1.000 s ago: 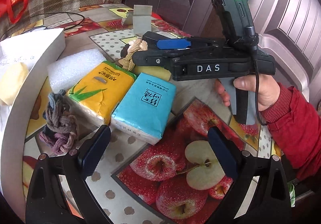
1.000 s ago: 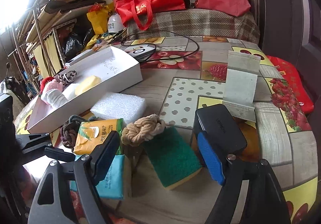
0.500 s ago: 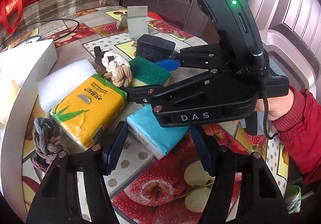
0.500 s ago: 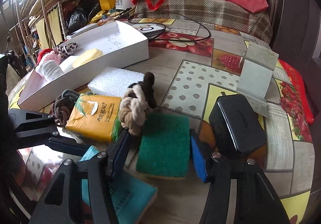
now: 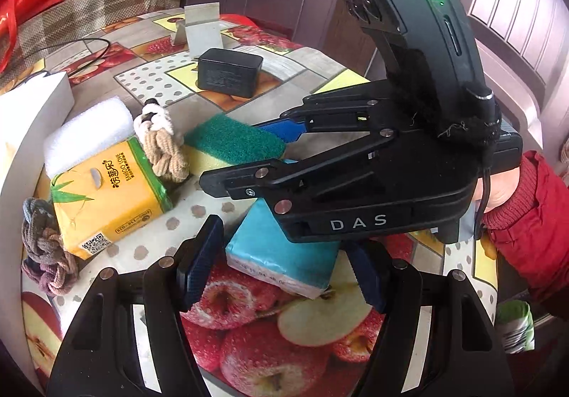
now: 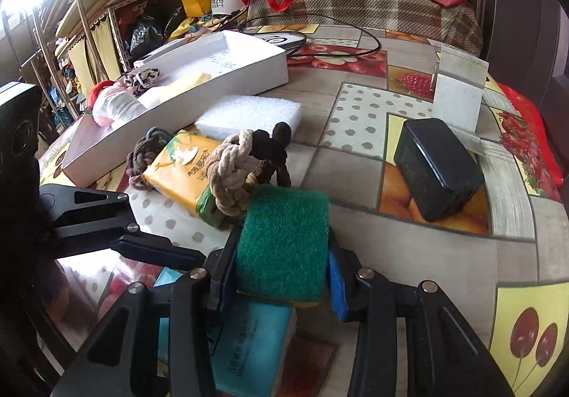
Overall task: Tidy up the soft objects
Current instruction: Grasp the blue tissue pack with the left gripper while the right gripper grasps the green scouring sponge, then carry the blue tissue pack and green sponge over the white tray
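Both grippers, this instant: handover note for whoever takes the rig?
Right gripper: its jaws have just been closing and now sit on both sides of the green sponge, pads at its flanks; it is not lifted yet.
Left gripper: straddles the blue tissue pack with gaps on both sides, not gripping.
On the table: yellow tissue pack, beige knot, grey knot, white foam block.
Done: a few soft items already lie in the white tray.
Left: lift the sponge into the tray, grasp the blue pack, then clear the others.
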`<state>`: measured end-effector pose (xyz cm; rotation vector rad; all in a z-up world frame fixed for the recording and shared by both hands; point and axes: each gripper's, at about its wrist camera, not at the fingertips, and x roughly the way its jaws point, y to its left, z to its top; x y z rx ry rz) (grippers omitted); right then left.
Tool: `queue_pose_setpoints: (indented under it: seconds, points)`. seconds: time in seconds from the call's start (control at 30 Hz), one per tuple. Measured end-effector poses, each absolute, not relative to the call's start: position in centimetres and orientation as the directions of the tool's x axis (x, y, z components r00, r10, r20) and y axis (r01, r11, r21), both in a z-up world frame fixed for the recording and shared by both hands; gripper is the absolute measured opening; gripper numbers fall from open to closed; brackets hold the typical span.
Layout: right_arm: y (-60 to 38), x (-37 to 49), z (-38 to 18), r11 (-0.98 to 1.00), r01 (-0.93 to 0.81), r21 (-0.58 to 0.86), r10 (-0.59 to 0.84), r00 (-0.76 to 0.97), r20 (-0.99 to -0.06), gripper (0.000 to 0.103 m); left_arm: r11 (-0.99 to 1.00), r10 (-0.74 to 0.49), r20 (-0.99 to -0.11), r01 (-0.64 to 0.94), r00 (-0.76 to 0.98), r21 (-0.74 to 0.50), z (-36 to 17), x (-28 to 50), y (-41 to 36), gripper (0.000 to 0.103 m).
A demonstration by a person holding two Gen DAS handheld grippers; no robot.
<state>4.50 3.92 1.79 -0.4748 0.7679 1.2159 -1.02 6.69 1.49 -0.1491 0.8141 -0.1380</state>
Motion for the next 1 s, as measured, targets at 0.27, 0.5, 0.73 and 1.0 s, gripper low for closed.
queue_pose_setpoints:
  seconds: [0.27,0.5,0.73,1.0]
  points:
    - [1.0,5.3,2.9,0.373,-0.908,0.188,0.736,0.167,-0.656,0.042,0.986,-0.165,-0.737,0.102,0.656,-0.13,1.1,-0.1,5.1,0.066]
    - [-1.9,7.3,3.5,0.504,-0.819,0.275,0.762,0.271,-0.588,0.042,0.98,-0.196,-0.722,0.115,0.664,-0.16,1.4,-0.1,5.3,0.051]
    - [-2.3,7.8,3.3,0.525,-0.798,0.295,0.758,0.281,-0.588,0.042,0.99,-0.133,-0.742,0.12,0.657,-0.072,1.2,0.0,3.9,0.051]
    - [-3.3,7.3,3.8,0.556,-0.786,0.271,0.758,0.346,-0.552,0.042,0.997,-0.039,-0.661,0.076,0.749,0.027,2.5,-1.9,3.4,0.05]
